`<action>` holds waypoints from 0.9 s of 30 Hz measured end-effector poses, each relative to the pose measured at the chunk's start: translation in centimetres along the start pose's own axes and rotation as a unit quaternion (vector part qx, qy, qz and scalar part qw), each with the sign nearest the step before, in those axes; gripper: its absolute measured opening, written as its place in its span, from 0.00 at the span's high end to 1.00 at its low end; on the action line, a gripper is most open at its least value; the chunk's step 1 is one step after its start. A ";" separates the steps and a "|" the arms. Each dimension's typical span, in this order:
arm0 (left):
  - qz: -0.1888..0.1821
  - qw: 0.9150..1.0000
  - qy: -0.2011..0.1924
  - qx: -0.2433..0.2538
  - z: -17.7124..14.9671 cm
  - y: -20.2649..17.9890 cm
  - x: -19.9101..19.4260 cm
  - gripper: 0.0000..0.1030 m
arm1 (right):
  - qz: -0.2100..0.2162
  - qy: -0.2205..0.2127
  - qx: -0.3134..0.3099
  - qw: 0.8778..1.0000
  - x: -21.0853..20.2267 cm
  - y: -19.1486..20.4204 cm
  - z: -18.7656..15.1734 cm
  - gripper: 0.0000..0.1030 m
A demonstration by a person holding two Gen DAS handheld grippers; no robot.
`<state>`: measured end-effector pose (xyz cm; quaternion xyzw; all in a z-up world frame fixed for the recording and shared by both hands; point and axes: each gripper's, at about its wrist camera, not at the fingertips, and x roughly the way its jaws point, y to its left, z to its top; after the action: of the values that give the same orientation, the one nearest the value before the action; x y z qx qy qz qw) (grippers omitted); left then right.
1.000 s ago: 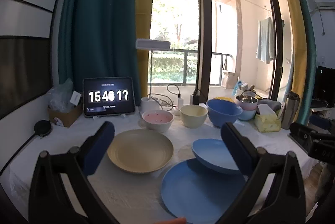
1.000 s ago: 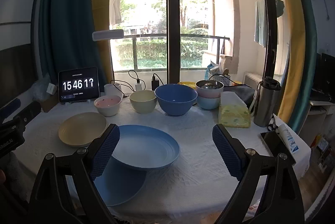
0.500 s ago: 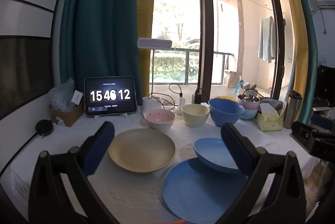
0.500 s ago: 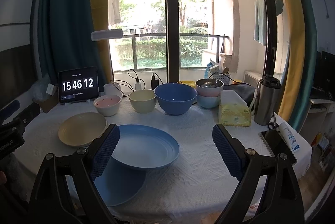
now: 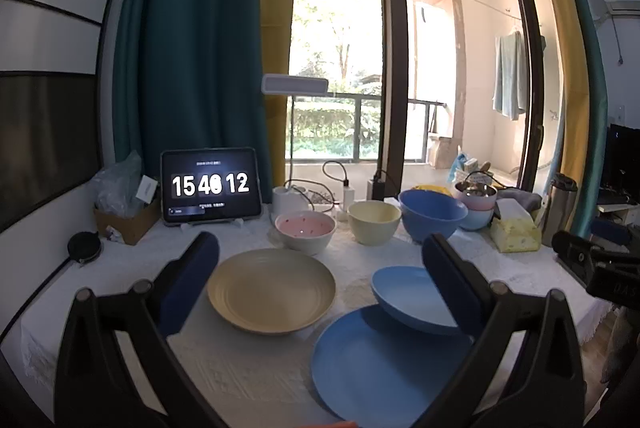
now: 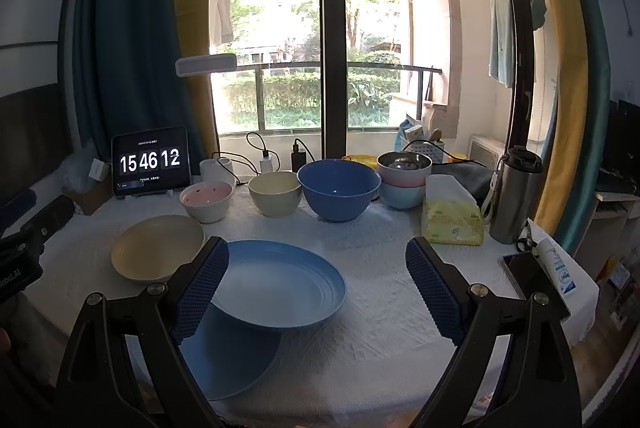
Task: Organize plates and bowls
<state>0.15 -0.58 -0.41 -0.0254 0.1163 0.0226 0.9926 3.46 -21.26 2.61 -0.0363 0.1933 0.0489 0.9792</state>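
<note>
A cream plate (image 5: 271, 290) (image 6: 157, 247) lies on the white-clothed table. A light blue plate (image 6: 280, 284) (image 5: 412, 296) rests tilted, with one edge on a flat darker blue plate (image 5: 384, 360) (image 6: 228, 356). Behind them stand a pink bowl (image 5: 305, 230) (image 6: 206, 199), a cream bowl (image 5: 374, 222) (image 6: 275, 193) and a big blue bowl (image 5: 432, 214) (image 6: 339, 193). My left gripper (image 5: 320, 268) hangs open above the cream plate. My right gripper (image 6: 316, 284) is open over the light blue plate. Neither holds anything.
A tablet clock (image 5: 211, 185) and a lamp base (image 5: 289, 199) stand at the back left. Stacked bowls (image 6: 404, 175), a yellow tissue pack (image 6: 452, 222), a steel flask (image 6: 516, 193), a phone (image 6: 532, 280) and a tube (image 6: 558, 270) fill the right side.
The left wrist view has drifted slightly, so the dishes sit a little further right and higher. The clock now reads 15 46 12. Both grippers stay open.
</note>
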 end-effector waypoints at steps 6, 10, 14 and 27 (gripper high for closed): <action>-0.001 1.000 -0.003 -0.001 0.0 0.1 -0.1 0.01 | -0.002 0.001 0.003 1.000 0.1 -0.2 -0.1 0.10; -0.001 1.000 -0.004 -0.001 0.0 0.1 -0.2 0.01 | -0.002 0.001 0.003 1.000 0.0 -0.1 -0.1 0.10; 0.000 1.000 -0.004 -0.002 0.0 0.2 -0.2 0.01 | -0.002 0.000 0.003 1.000 0.0 -0.2 -0.1 0.10; -0.003 1.000 -0.008 -0.005 0.3 0.2 -0.5 0.01 | -0.001 -0.001 0.007 1.000 -0.2 -0.1 0.1 0.10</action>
<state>-0.30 -0.41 -0.05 -0.0308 0.1084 0.0200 0.9934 3.28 -21.41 2.79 -0.0297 0.1928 0.0467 0.9797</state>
